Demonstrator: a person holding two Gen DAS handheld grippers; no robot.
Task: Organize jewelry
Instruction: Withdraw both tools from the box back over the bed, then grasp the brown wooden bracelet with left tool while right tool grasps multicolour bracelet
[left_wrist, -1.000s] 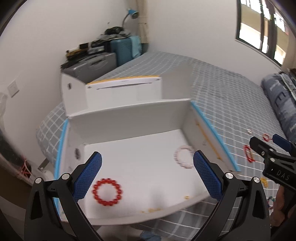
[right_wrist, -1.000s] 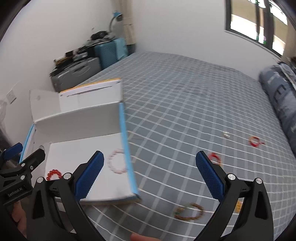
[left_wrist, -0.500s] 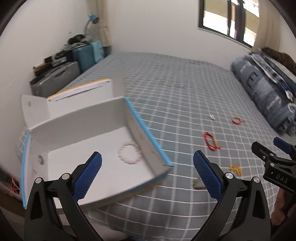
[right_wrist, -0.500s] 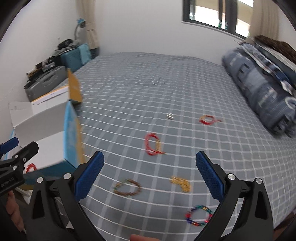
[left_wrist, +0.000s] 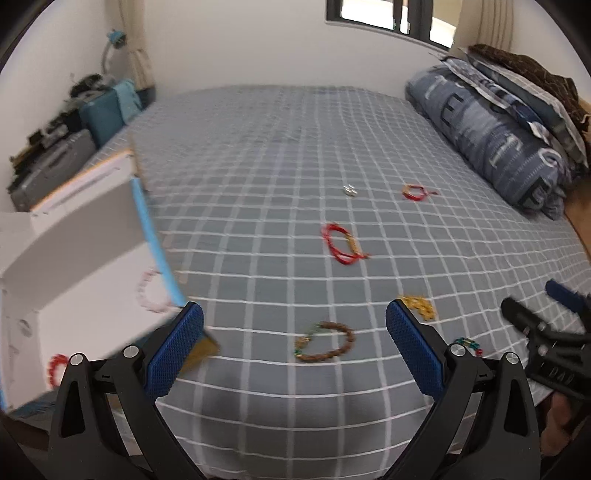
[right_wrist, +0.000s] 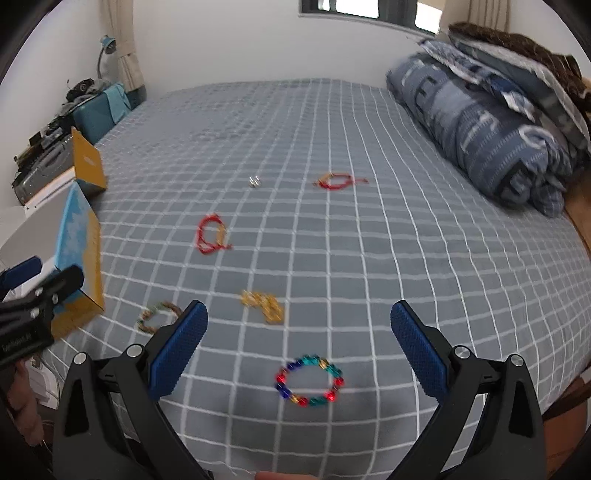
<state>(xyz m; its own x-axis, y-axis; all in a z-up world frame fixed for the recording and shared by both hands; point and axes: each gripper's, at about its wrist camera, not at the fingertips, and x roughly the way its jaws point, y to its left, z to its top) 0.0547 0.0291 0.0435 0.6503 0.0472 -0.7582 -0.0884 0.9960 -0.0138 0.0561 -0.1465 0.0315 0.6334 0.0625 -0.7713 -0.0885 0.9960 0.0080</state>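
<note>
**Swinging off the box, onto the loose bracelets**

Both cameras have swung right since a second ago, and we've left the white box (left_wrist: 74, 258) at the left edge; now the scattered pieces on the bed (right_wrist: 332, 258) fill our view. Nearest us, the multicoloured bead bracelet (right_wrist: 309, 380) lies flat between and just ahead of the right gripper (right_wrist: 299, 343), whose fingers (right_wrist: 177, 347) stand wide apart, holding nothing. We reckon it's light, floppy on its string, with slick round beads, so we'd pinch across one side of the ring rather than span it, pressing gently into the soft cover. The left gripper (left_wrist: 294, 345) is equally spread and empty, with the brown bead bracelet (left_wrist: 324, 341) lying between its fingers. Further out we see the gold chain (right_wrist: 263, 306), the red cord bracelet (right_wrist: 211, 234), a second red one (right_wrist: 338, 181) and a small silver piece (right_wrist: 255, 181).
</note>
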